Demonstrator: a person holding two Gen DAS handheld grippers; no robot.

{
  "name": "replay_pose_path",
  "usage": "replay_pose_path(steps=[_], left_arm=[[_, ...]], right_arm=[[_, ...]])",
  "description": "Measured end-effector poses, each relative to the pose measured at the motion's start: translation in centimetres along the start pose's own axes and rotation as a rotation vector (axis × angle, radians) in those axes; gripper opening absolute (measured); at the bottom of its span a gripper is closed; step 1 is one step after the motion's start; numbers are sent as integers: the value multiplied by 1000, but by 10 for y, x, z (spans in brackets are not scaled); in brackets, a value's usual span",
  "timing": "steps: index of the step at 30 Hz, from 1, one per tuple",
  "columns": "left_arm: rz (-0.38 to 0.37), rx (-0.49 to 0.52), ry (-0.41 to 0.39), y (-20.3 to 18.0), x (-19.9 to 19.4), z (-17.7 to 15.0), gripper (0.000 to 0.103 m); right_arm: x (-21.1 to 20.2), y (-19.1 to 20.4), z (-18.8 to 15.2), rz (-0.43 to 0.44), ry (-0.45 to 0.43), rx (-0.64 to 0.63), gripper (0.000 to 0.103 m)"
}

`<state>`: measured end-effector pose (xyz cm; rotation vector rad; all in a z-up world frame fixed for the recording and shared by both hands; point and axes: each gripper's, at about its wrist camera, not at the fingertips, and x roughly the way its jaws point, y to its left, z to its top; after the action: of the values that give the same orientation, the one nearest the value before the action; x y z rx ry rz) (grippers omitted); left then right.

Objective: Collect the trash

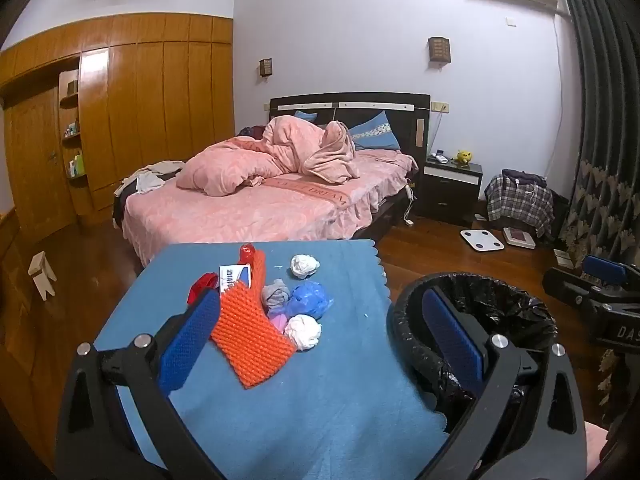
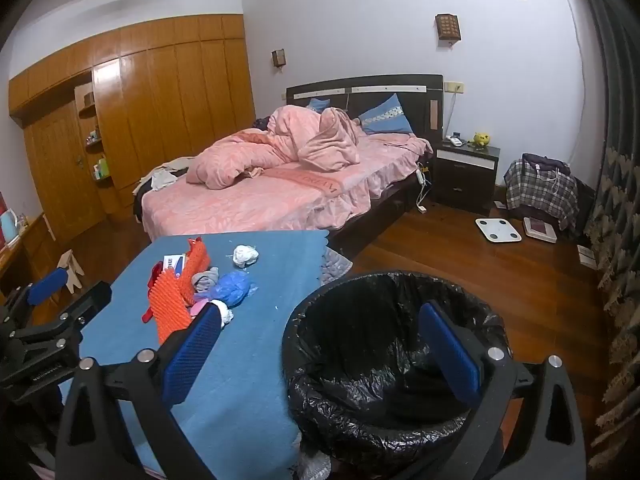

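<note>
A table under a blue cloth [image 1: 280, 408] carries a heap of trash. In it are two white paper wads [image 1: 304, 266] [image 1: 304, 330], a crumpled blue plastic bag [image 1: 312, 300], a grey wad [image 1: 276, 294], an orange spiky mat [image 1: 248, 332], a red scrap [image 1: 248, 254] and a white-blue packet [image 1: 236, 276]. A bin with a black liner [image 1: 500, 284] [image 2: 400, 276] stands at the table's right edge. My left gripper [image 1: 320, 300] hovers open before the heap, holding nothing. My right gripper [image 2: 320, 312] is open and empty, spanning the table's edge and the bin.
Beyond the table is a bed with pink bedding [image 1: 280, 184]. A wooden wardrobe [image 1: 140, 112] lines the left wall. A dark nightstand [image 1: 450, 188], a white scale [image 1: 482, 240], a checked cloth pile [image 1: 518, 198] and a curtain [image 1: 600, 140] are to the right. A small stool [image 1: 42, 274] stands left.
</note>
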<state>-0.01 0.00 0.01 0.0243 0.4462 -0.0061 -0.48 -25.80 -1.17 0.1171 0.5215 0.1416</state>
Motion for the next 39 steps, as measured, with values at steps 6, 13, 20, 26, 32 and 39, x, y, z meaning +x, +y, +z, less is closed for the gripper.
replay_pose_path(steps=[6,13,20,26,32,39], left_arm=[[-1,3,2,0,0,0,98],[1,1,3,0,0,0,98],[1,1,2,0,0,0,98],[1,1,2,0,0,0,98],[0,1,2,0,0,0,98],[1,0,2,0,0,0,98]], right_arm=[[1,0,0,2,5,3,97],[1,0,0,1,4,3,97],[2,1,-1,2,4,1,97],[2,1,-1,2,5,1,97],[2,1,-1,1,5,1,97],[3,1,-1,1,5,1,97]])
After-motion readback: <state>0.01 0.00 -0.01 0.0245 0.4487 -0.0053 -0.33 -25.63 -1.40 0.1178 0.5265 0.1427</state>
